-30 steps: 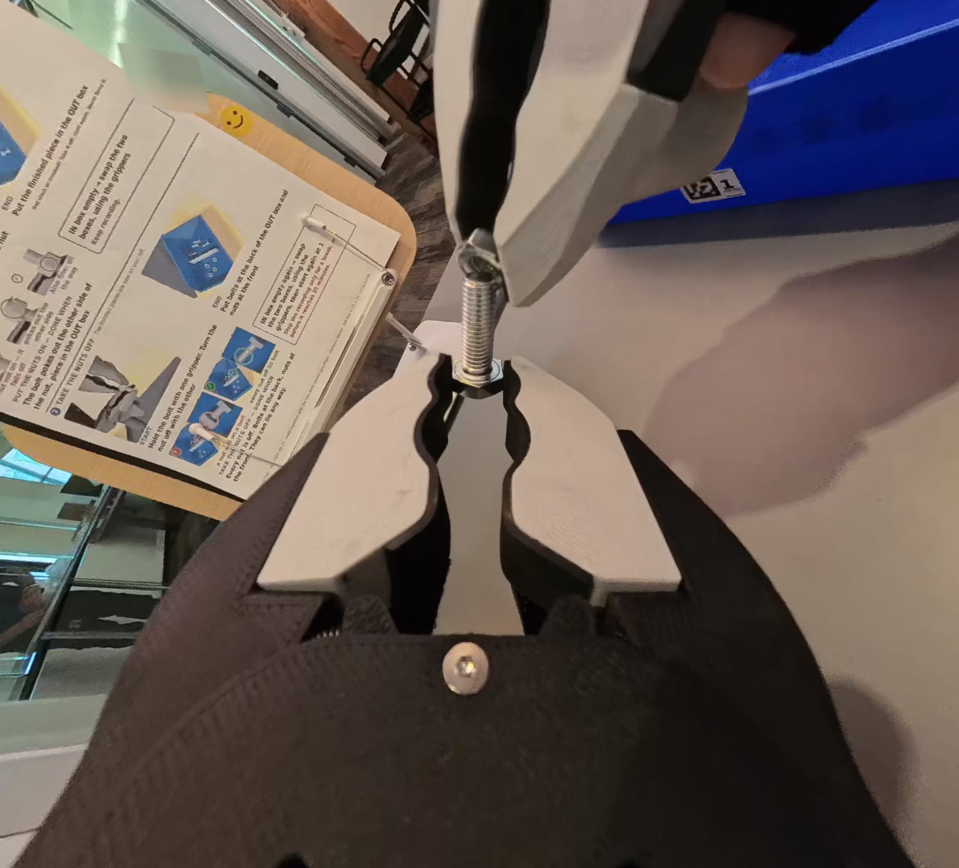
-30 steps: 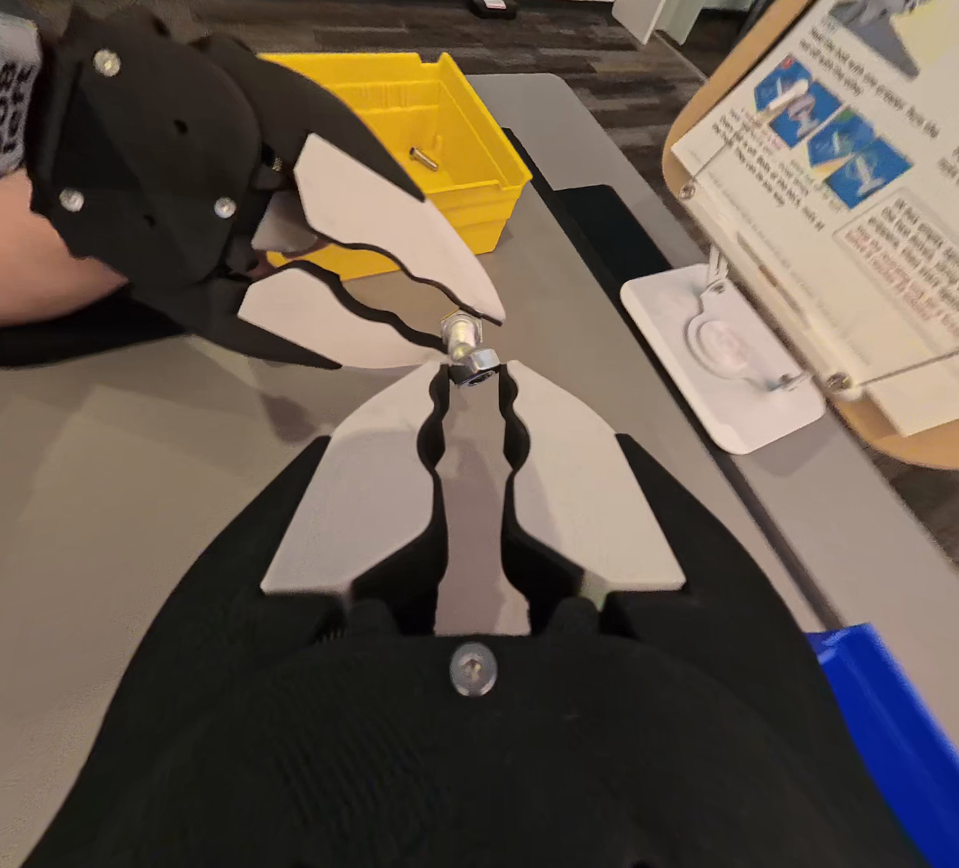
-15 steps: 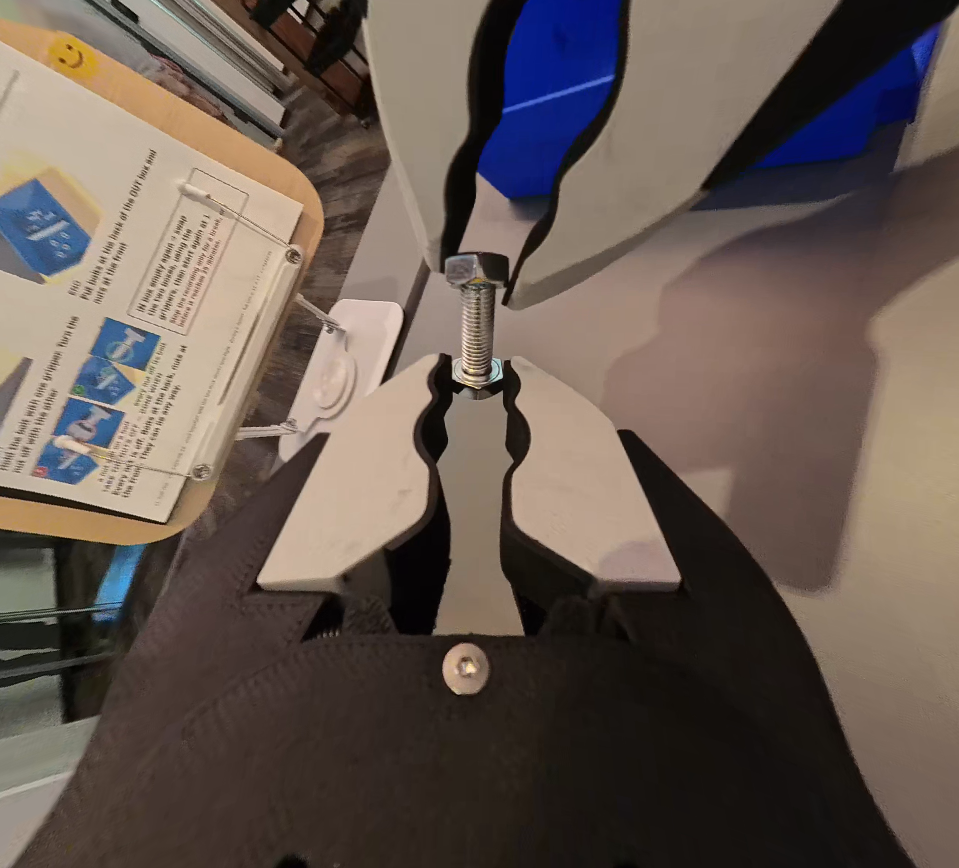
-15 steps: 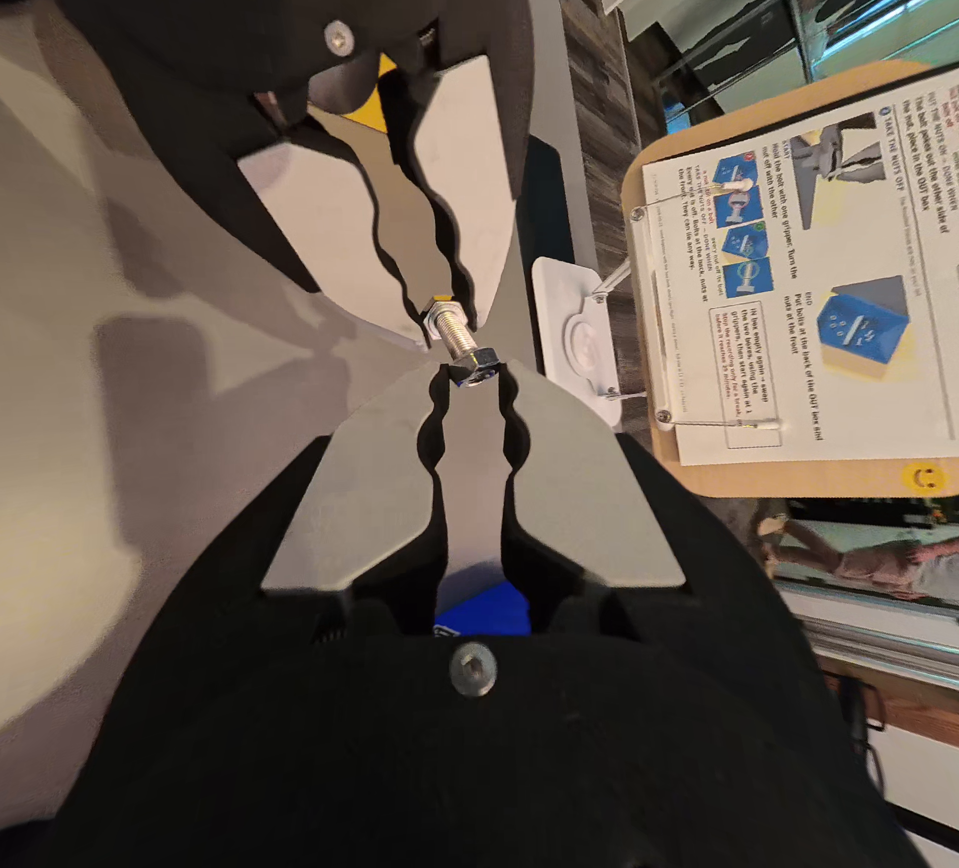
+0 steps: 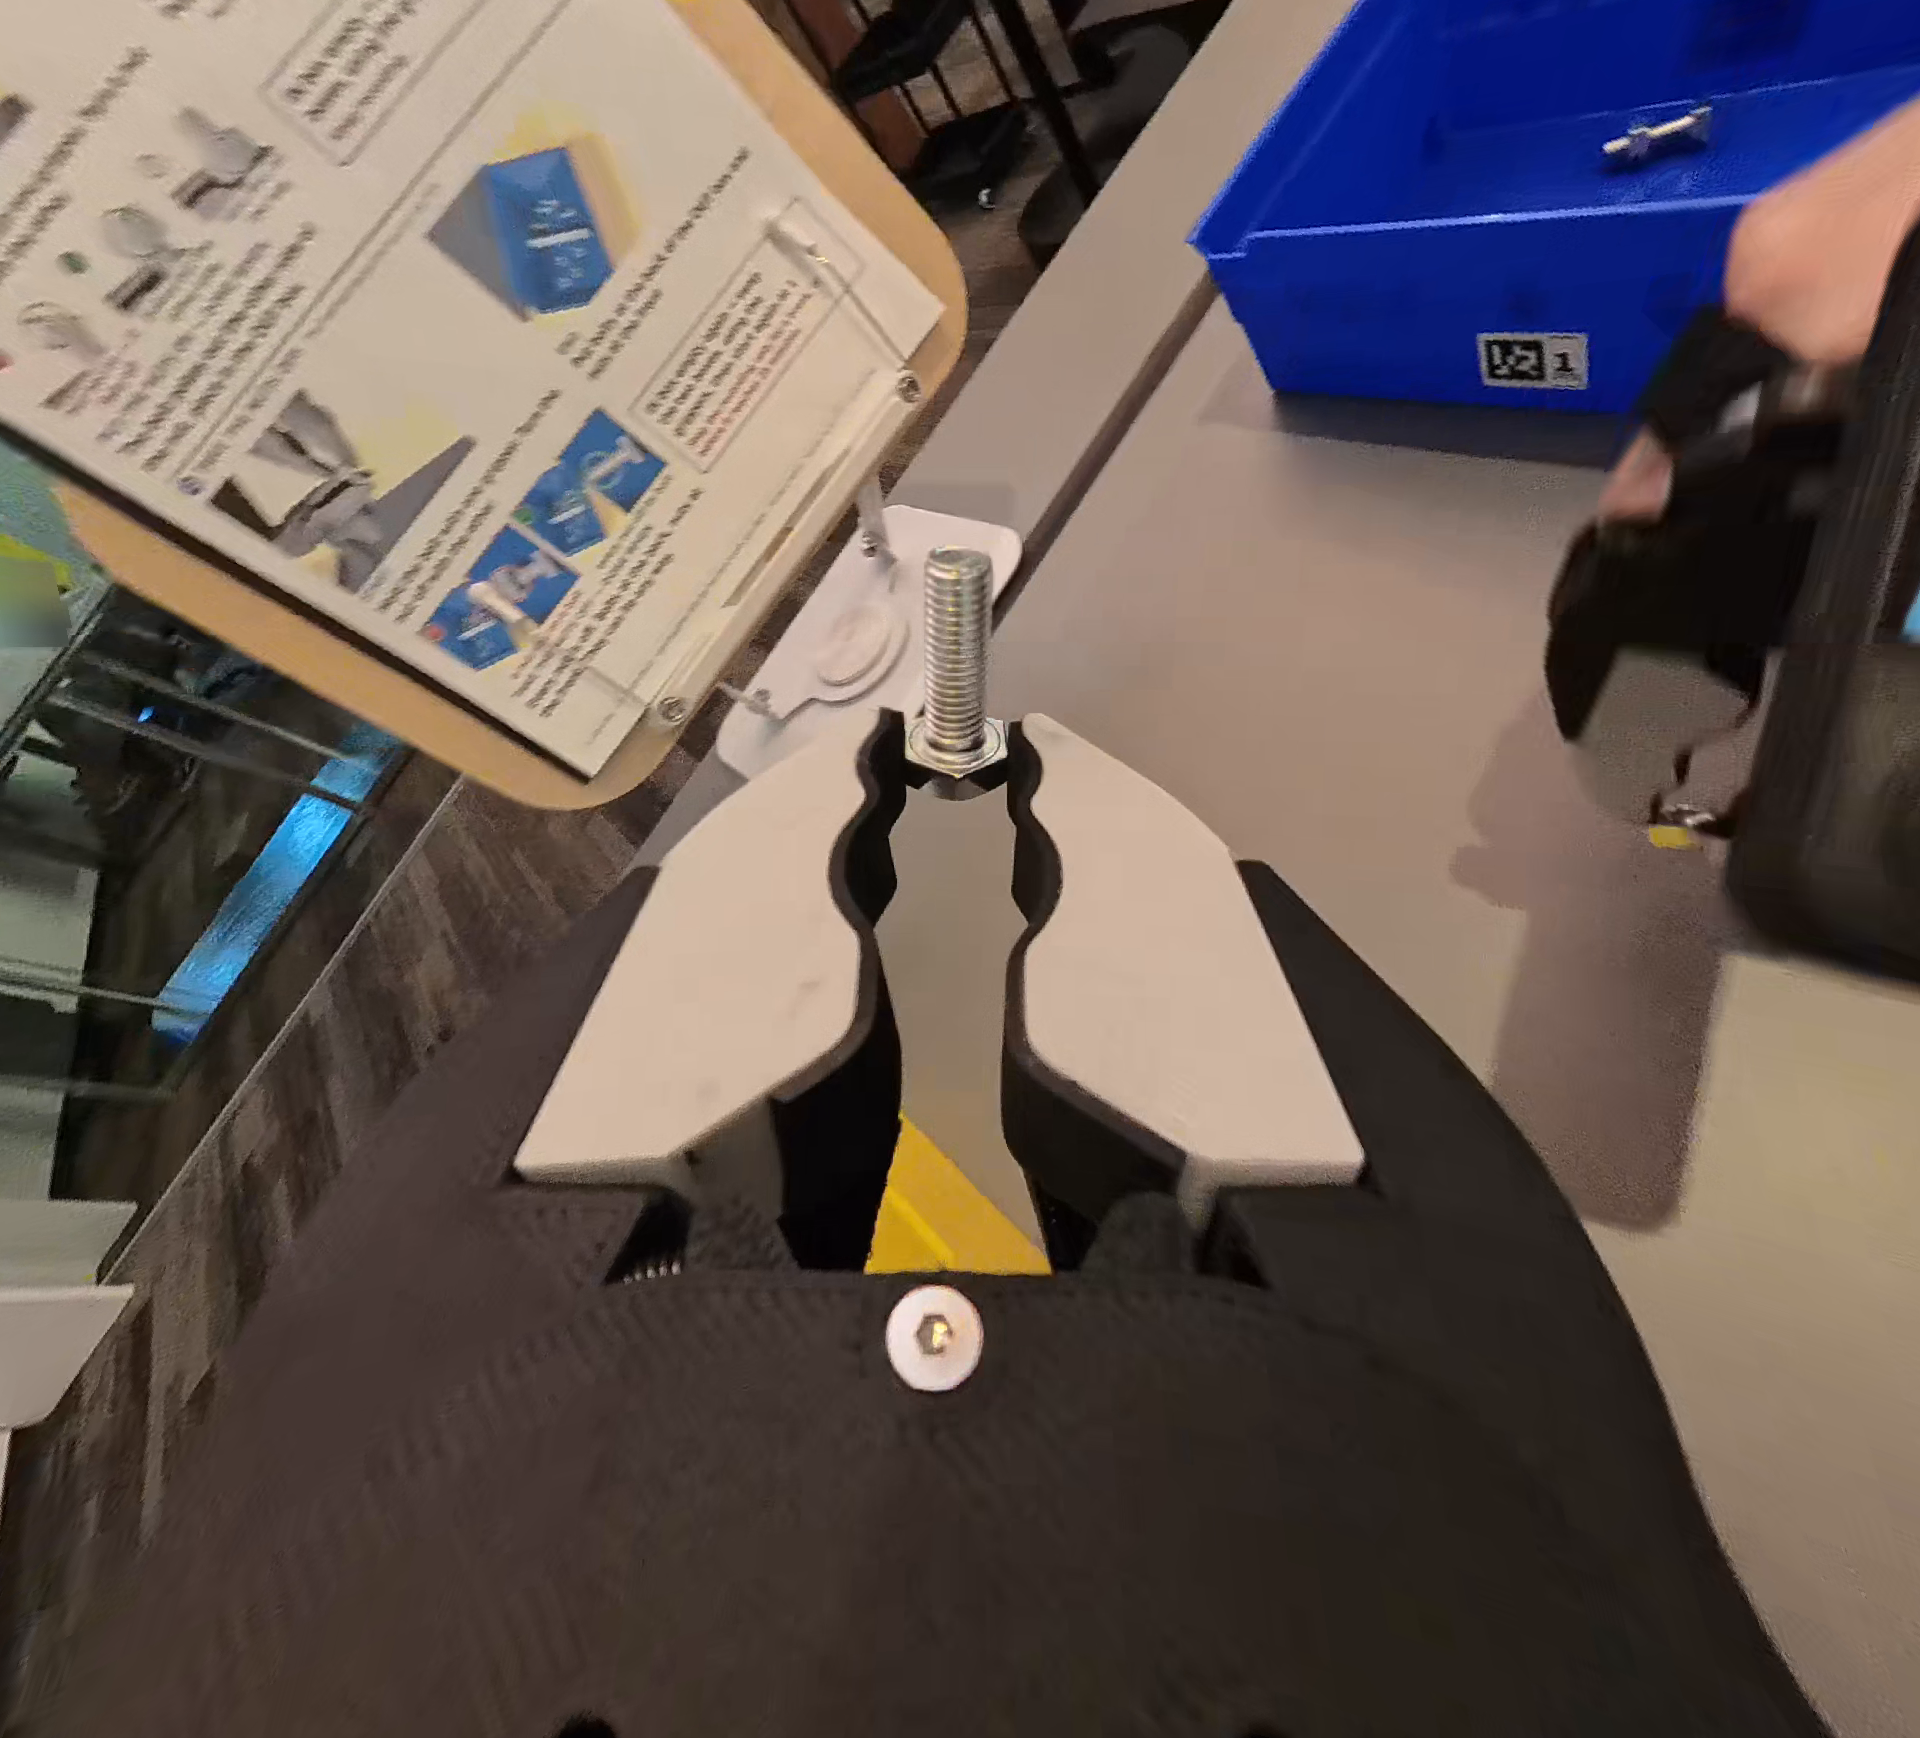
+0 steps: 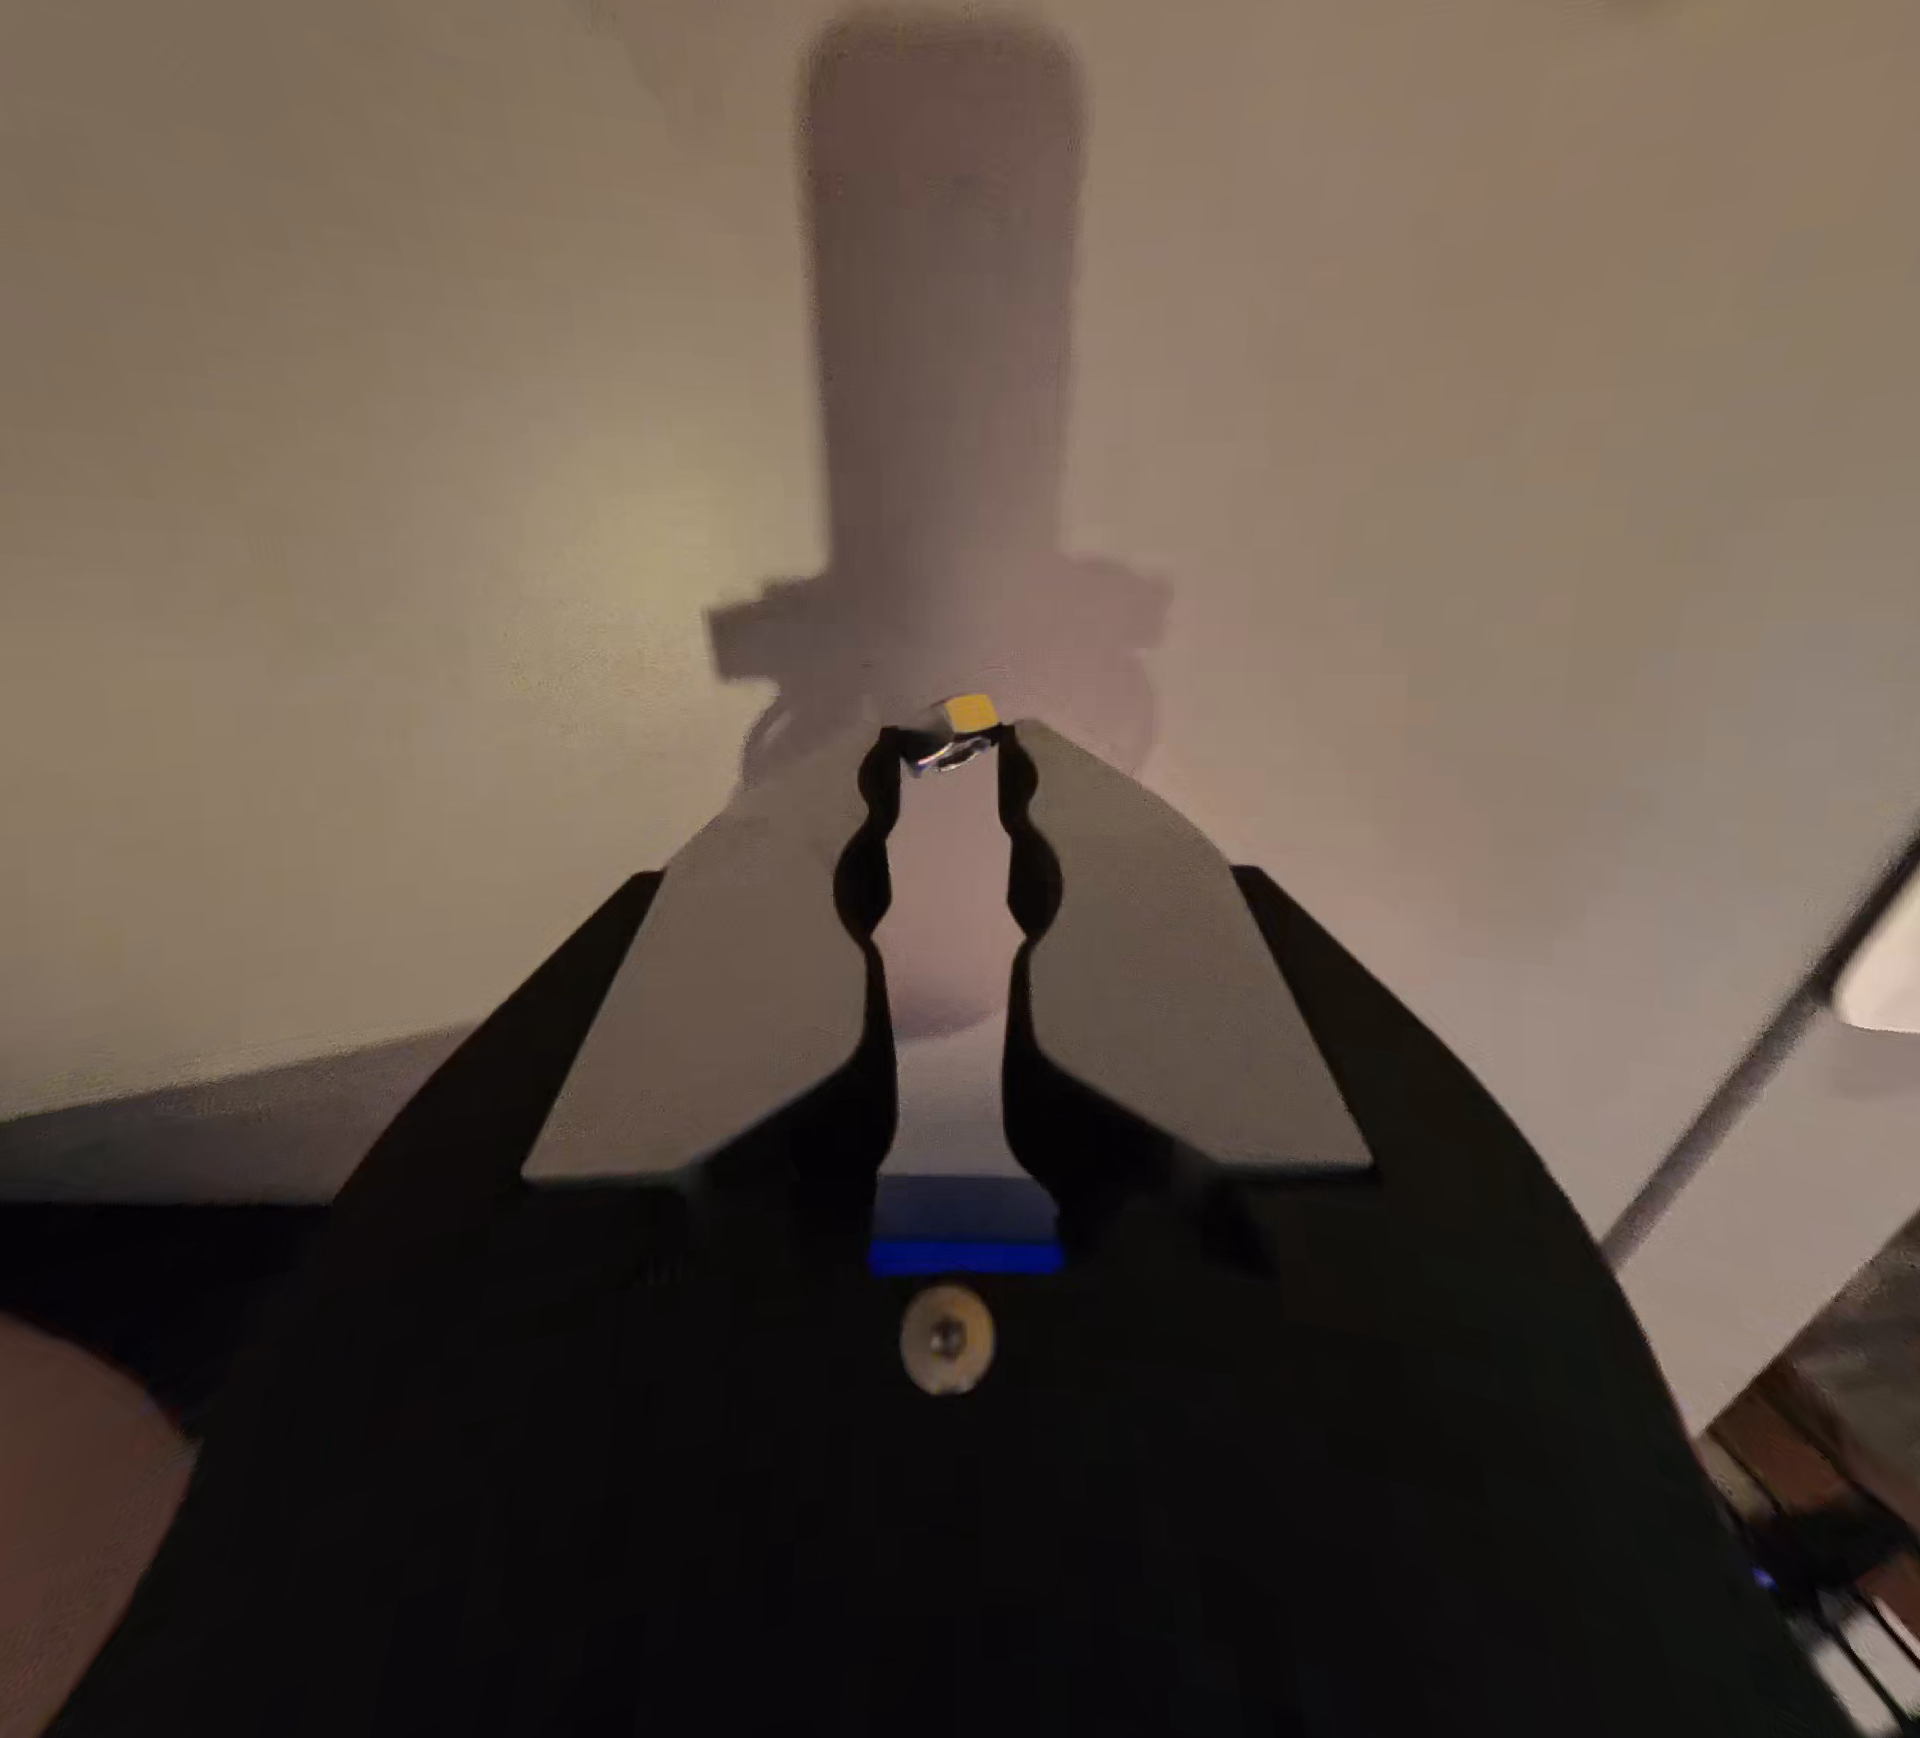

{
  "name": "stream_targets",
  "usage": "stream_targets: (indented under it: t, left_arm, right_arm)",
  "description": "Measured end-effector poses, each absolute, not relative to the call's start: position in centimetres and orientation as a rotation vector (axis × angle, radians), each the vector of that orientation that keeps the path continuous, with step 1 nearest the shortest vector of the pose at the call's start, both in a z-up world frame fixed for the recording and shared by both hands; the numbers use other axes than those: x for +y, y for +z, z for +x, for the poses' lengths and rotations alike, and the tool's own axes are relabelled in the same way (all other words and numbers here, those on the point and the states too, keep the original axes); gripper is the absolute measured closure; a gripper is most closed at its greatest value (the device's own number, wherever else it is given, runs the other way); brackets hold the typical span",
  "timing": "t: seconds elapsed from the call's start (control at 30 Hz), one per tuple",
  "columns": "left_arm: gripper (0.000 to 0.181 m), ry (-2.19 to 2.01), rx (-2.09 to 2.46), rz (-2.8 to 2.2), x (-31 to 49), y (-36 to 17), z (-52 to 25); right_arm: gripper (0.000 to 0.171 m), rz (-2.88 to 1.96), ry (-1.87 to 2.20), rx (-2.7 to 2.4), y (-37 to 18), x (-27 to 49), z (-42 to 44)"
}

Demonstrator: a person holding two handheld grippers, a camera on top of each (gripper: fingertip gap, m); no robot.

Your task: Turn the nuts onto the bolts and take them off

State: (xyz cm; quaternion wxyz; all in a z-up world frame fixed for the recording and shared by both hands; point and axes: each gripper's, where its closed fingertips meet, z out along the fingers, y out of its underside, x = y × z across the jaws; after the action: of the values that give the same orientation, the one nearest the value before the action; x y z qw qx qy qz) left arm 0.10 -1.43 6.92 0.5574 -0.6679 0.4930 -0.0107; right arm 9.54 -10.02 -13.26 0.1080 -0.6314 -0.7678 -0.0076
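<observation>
Left gripper [image 5: 951, 758] jaws clamped on hex head of silver threaded steel bolt [image 5: 956, 639], shank pointing away, free end bare for access. Right gripper [image 6: 951, 743] pinching small silver hex nut [image 6: 954, 732] at tips over grey tabletop [image 6: 364, 441] (well apart from bolt). Judgement: nut is off.

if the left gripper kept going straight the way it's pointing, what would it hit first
Probably the white stand base under the instruction board: it lies just beyond the bolt clamped in the left gripper, though depth is unclear.
</observation>
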Motion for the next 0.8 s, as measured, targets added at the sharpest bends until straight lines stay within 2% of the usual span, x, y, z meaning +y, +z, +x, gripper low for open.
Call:
stream_targets:
  t: [0.03, 0.3, 0.37, 0.47, 0.67, 0.8]
  left_arm:
    - [0.162, -0.020, 1.147, -1.578, -1.5, 7.4, -0.5]
    - [0.162, -0.066, 1.119, -1.570, -2.2, 8.7, -1.1]
    - [0.163, -0.073, 1.125, -1.565, -2.3, 8.7, -0.9]
    - [0.162, -0.078, 1.139, -1.565, -2.4, 8.5, -0.5]
    - [0.162, -0.096, 1.140, -1.563, -2.6, 8.7, -0.7]
    - [0.162, -0.122, 1.141, -1.556, -2.9, 9.0, -0.8]
  right_arm:
    - [0.152, -1.900, -0.071, -2.294, -14.4, -10.2, 9.7]
    - [0.151, -2.010, -0.152, -2.297, -16.2, -10.2, 9.3]
    - [0.151, -2.017, -0.109, -2.280, -16.3, -10.5, 8.7]
    - [0.139, -2.020, -0.014, -2.272, -16.0, -10.8, 8.3]
    - [0.145, -1.815, 0.269, -2.244, -14.1, -10.7, 7.6]
    - [0.144, -1.801, 0.319, -2.314, -14.5, -12.0, 7.7]
